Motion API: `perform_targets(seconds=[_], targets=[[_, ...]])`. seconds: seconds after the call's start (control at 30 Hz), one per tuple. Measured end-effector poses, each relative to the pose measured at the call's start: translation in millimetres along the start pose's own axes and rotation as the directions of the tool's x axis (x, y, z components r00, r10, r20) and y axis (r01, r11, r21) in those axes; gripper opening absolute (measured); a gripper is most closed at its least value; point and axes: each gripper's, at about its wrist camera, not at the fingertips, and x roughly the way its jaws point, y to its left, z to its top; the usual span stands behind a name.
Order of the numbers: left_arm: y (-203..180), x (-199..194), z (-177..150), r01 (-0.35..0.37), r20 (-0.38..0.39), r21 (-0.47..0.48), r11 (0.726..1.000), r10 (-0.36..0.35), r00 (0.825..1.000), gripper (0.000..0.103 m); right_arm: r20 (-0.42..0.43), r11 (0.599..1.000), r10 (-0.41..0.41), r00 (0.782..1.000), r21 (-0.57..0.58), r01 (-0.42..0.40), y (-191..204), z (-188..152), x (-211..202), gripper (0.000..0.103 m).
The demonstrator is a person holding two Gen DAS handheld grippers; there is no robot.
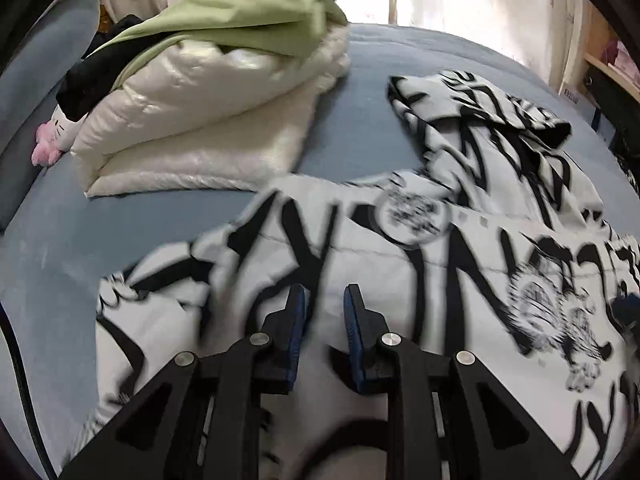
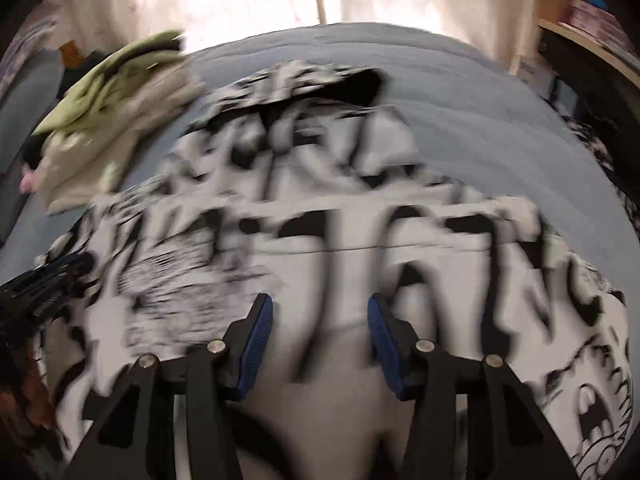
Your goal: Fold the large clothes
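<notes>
left wrist alone shows pink plush (image 1: 48, 148) clearly.

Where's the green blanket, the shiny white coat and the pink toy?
green blanket (image 1: 248, 12), left wrist view, middle of its top fold
shiny white coat (image 1: 192, 120), left wrist view, puffy front
pink toy (image 1: 46, 150), left wrist view, its paw

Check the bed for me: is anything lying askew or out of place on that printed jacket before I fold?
Yes. The jacket lies crooked on the bed, and its hood is flopped to one side with the dark lining showing. Both grippers, left and right, are open above it. The right view is blurred, so finer wrinkles are unclear.
</notes>
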Motion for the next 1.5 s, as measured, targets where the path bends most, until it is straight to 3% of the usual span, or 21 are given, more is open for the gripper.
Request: perform_targets(seconds=[0.07, 0.1, 0.13, 0.17, 0.2, 0.23, 0.33, 0.43, 0.57, 0.63, 0.77, 0.9, 0.97, 1.07, 1.17, 1.23, 1.27, 1.3, 1.37, 1.4, 1.5], targets=[[15.4, 4.8, 2.1, -0.025, 0.017, 0.012, 1.000, 0.025, 1.000, 0.021, 0.022, 0.995, -0.094, 0.995, 0.042, 0.093, -41.7, -1.9, 0.4, 0.048], [24.1, 9.7, 2.9, -0.076, 0.019, 0.023, 0.997, 0.076, 0.997, 0.020, 0.011, 0.984, -0.162, 0.987, 0.076, 0.161, -70.0, -5.6, 2.0, 0.048], [31.0, 16.3, 4.3, -0.083, 0.008, 0.015, 0.996, 0.083, 0.996, 0.019, -0.013, 0.976, -0.180, 0.984, 0.119, 0.181, -100.2, -10.8, 4.1, 0.048], [42.1, 19.0, 4.8, -0.067, -0.004, -0.014, 0.998, 0.067, 0.998, 0.014, -0.016, 0.977, -0.139, 0.990, 0.162, 0.140, -122.5, -16.1, 5.0, 0.036], [52.5, 19.8, 5.4, -0.063, -0.013, -0.048, 0.997, 0.062, 0.998, 0.014, -0.010, 0.969, -0.084, 0.996, 0.234, 0.084, -150.3, -21.7, 1.3, 0.019], [61.8, 18.9, 5.9, -0.046, -0.017, -0.078, 0.996, 0.045, 0.999, 0.014, -0.023, 0.960, -0.083, 0.996, 0.265, 0.086, -161.5, -24.2, -0.9, 0.000], [74.4, 7.8, 5.5, -0.031, -0.029, -0.114, 0.993, 0.028, 0.999, 0.014, -0.045, 0.940, -0.126, 0.991, 0.315, 0.134, -180.0, -26.1, -15.2, 0.004], [77.3, -20.7, -3.3, -0.036, -0.006, -0.078, 0.996, 0.035, 0.999, 0.014, -0.038, 0.948, -0.126, 0.991, 0.289, 0.132, -170.3, -29.7, -30.5, 0.010], [83.1, -69.5, -27.5, 0.002, 0.026, -0.056, 0.998, 0.000, 1.000, 0.014, 0.005, 0.966, 0.022, 1.000, 0.256, -0.023, -135.5, -46.7, -65.3, 0.012], [84.2, -87.3, -44.1, 0.032, 0.021, -0.066, 0.997, -0.030, 0.999, 0.014, 0.016, 0.969, 0.089, 0.996, 0.228, -0.091, -113.4, -55.1, -74.6, 0.019], [91.9, -111.3, -87.5, 0.074, -0.029, -0.078, 0.994, -0.076, 0.997, 0.014, 0.027, 0.957, 0.234, 0.972, 0.167, -0.236, -54.9, -78.3, -95.1, 0.030], [89.3, -105.2, -120.0, 0.061, -0.071, -0.062, 0.996, -0.066, 0.995, 0.015, -0.010, 0.938, 0.333, 0.943, 0.100, -0.331, -3.7, -98.1, -101.6, 0.031], [93.8, -102.4, -126.4, 0.065, -0.050, -0.074, 0.995, -0.068, 0.996, 0.015, -0.043, 0.951, 0.304, 0.952, 0.063, -0.301, 10.1, -107.3, -93.3, 0.031], [100.7, -99.5, -126.1, -0.002, -0.028, -0.077, 0.997, 0.000, 1.000, 0.011, -0.046, 0.970, 0.238, 0.970, 0.063, -0.235, 0.6, -116.1, -82.0, 0.032], [119.8, -90.6, -124.6, -0.085, -0.035, -0.094, 0.992, 0.082, 0.996, 0.010, -0.042, 0.994, 0.050, 0.998, 0.098, -0.045, -37.7, -118.9, -73.0, 0.032], [139.8, -84.3, -125.9, -0.128, -0.056, -0.134, 0.983, 0.122, 0.991, 0.010, -0.048, 0.983, -0.093, 0.994, 0.156, 0.100, -75.7, -125.7, -68.0, 0.032], [149.5, -80.3, -124.5, -0.154, -0.070, -0.150, 0.977, 0.145, 0.987, 0.016, -0.047, 0.971, -0.118, 0.992, 0.204, 0.125, -98.7, -130.6, -67.8, 0.032], [159.4, -76.0, -126.9, -0.180, -0.097, -0.174, 0.968, 0.165, 0.982, 0.016, -0.036, 0.964, -0.081, 0.996, 0.253, 0.088, -115.9, -134.5, -69.7, 0.031], [182.8, -69.8, -133.3, -0.114, -0.121, -0.265, 0.958, 0.084, 0.989, 0.016, -0.027, 0.954, -0.025, 0.999, 0.298, 0.032, -131.3, -138.9, -72.2, 0.021], [189.9, -72.1, -135.0, -0.083, -0.108, -0.299, 0.950, 0.053, 0.993, 0.016, -0.028, 0.957, -0.031, 0.999, 0.289, 0.038, -130.4, -140.0, -72.1, 0.021], [190.1, -75.8, -135.4, -0.094, -0.106, -0.298, 0.950, 0.065, 0.992, 0.016, -0.039, 0.973, -0.123, 0.992, 0.191, 0.129, -109.4, -142.2, -66.8, 0.025]])
